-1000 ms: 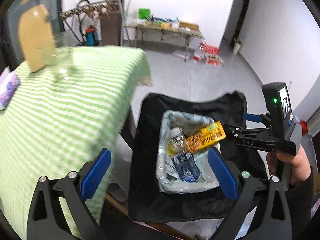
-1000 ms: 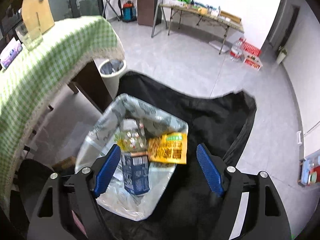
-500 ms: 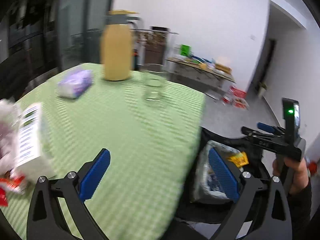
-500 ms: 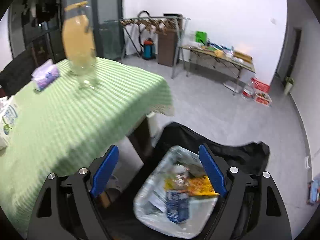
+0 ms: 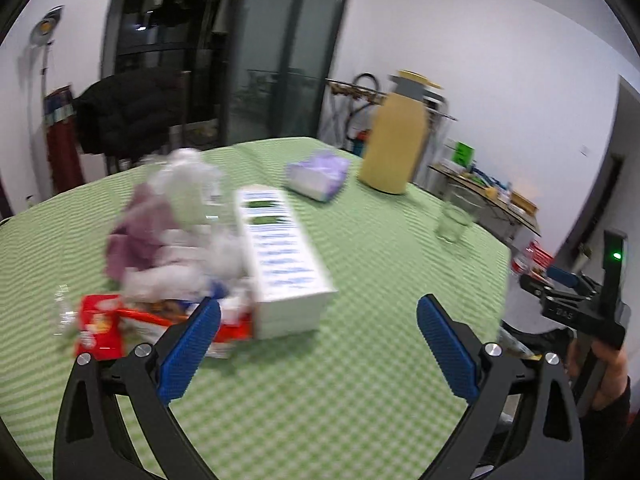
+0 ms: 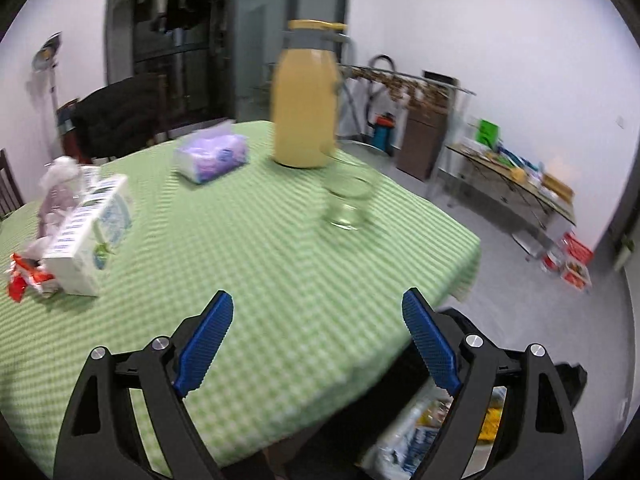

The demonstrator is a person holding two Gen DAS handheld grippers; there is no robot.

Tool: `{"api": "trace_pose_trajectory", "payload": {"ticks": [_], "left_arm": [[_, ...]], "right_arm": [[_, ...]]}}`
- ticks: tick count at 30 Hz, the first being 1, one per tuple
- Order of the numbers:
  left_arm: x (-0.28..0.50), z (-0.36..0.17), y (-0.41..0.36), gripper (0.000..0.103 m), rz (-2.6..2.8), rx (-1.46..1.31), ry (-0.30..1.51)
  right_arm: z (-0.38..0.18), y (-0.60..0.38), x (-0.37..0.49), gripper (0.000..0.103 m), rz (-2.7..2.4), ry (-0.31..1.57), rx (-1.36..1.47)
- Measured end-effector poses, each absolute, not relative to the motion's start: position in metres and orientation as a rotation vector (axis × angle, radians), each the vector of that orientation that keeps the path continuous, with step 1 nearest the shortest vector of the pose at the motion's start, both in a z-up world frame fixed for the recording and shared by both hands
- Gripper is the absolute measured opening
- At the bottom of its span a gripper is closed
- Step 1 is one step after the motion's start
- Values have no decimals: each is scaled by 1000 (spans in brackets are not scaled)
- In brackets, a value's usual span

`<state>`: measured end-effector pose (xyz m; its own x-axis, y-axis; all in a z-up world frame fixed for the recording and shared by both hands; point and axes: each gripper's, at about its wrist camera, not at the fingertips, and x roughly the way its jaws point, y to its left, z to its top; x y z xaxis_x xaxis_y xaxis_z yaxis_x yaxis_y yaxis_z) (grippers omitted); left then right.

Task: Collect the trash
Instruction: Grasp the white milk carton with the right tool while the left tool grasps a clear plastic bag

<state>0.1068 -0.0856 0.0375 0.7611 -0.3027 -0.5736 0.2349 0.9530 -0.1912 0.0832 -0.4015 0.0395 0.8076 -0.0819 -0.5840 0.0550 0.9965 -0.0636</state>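
Trash sat heaped at the table's (image 5: pixel 360 420) left: red snack wrapper (image 5: pixel 100 322), crumpled tissues (image 5: pixel 176 248), white carton (image 5: pixel 280 256) with blue print too blurred to read. Left gripper (image 5: pixel 318 344) hung over the cloth near that heap, jaws wide and empty, likely lined up for the next pick. Purple tissue pack (image 6: pixel 212 156), yellow jug (image 6: pixel 306 112) and glass (image 6: pixel 348 204) stood farther right, probably not trash. Right gripper (image 6: pixel 318 344): jaws opening, nothing between; lined bin (image 6: pixel 420 436) below the table's right edge.
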Motion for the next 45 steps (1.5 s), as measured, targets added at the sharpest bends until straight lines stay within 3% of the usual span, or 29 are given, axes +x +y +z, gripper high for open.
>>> {"api": "trace_pose_trajectory", "payload": {"ticks": [9,14,16,28,30,31,45], "left_arm": [[145,8,64,95,-44,-174,694],[164,-24,135,66,29,-302,738],[169,-41,149,65,10,-352,758],[182,-84,156,64,15,-396,814],[180,-86,158,51,15,-391,814],[180,-87,159,38,20,-385,825],[170,-68,174,32,-5,-441,744]], "right_arm": [[40,-324,104,83,82,620,-88],[37,-279,119,83,142,630,-127],[35,-262,126,83,166,635,-131],[1,-167,166,84,265,705,-167],[-1,-160,172,84,268,710,-153],[-2,-157,176,84,265,715,-145],[7,-134,221,84,295,775,-70]]}}
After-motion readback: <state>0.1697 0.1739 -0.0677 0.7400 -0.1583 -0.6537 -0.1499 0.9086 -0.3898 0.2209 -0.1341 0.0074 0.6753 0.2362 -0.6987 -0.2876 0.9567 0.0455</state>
